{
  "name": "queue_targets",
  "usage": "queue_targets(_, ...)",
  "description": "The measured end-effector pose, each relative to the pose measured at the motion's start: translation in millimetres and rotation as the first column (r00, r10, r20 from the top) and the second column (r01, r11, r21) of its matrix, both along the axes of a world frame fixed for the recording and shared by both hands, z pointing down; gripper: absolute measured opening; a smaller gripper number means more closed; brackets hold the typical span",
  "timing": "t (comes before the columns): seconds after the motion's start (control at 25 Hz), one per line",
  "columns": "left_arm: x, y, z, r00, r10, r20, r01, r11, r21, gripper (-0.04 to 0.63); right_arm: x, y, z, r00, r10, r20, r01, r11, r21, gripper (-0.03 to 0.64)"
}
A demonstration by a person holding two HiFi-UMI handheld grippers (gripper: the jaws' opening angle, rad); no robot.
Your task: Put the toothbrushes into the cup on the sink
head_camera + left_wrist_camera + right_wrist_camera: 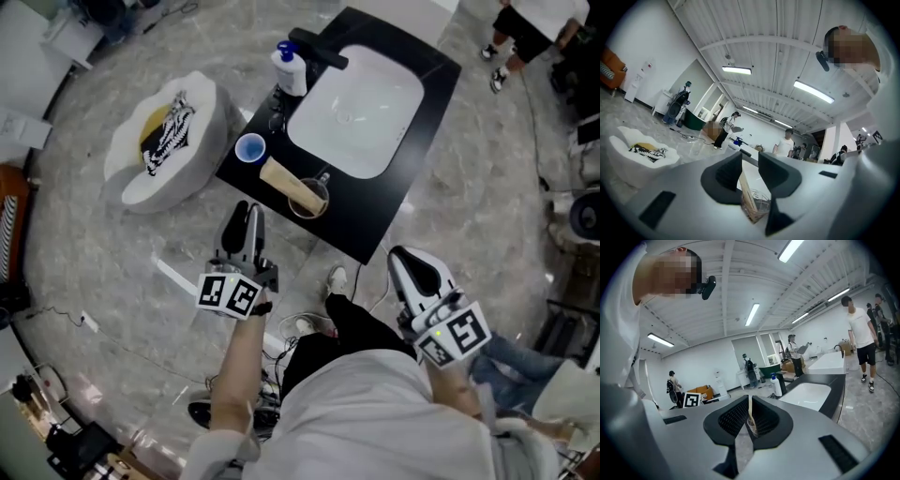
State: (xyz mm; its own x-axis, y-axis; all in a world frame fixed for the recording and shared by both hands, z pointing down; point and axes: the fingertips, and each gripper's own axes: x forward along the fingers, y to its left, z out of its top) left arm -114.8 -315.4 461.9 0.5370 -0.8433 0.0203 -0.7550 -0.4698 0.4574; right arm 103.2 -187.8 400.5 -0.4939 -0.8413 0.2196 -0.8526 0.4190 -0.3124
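A small blue cup point(249, 148) stands on the black counter point(394, 202) left of the white sink point(361, 108). A tan oblong bundle, apparently the toothbrushes point(284, 178), lies on the counter's front edge with one end at a clear wire holder point(314, 199). My left gripper point(246, 214) hovers just short of that edge, open with nothing between its jaws; in its own view the wooden piece point(744, 187) and wire holder point(758, 202) show through the left gripper point(750, 171). My right gripper point(403, 258) hangs lower right off the counter, the right gripper point(749, 416) shut and empty.
A soap bottle point(290, 69) and black faucet point(319, 49) stand at the sink's back left. A white cushioned seat with a striped pillow point(164, 141) sits on the floor to the left. Cables lie by the person's feet. Several people stand in the background.
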Motion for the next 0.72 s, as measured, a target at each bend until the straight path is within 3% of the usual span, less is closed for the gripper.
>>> queue_targets(0.2, -5.9, 37.1, -9.6, 1.0, 0.004, -0.001, -0.004, 1.0, 0.001, 0.074, -18.1, 16.7, -17.1, 1.0, -0.022, -0.006, 0.023, 0.999, 0.045, 0.048)
queue_targets(0.4, -28.4, 72.4, -24.9, 0.999, -0.045, 0.029, 0.045, 0.999, 0.011, 0.037, -37.5, 38.5, -29.6, 0.999, -0.054, -0.006, 0.054, 0.994, 0.096, 0.048)
queue_targets(0.72, -71.8, 128.9, -63.0, 0.987, -0.118, 0.113, 0.106, 0.988, 0.111, 0.003, -51.3, 63.2, -42.8, 0.999, -0.046, -0.026, 0.049, 0.99, 0.134, 0.048)
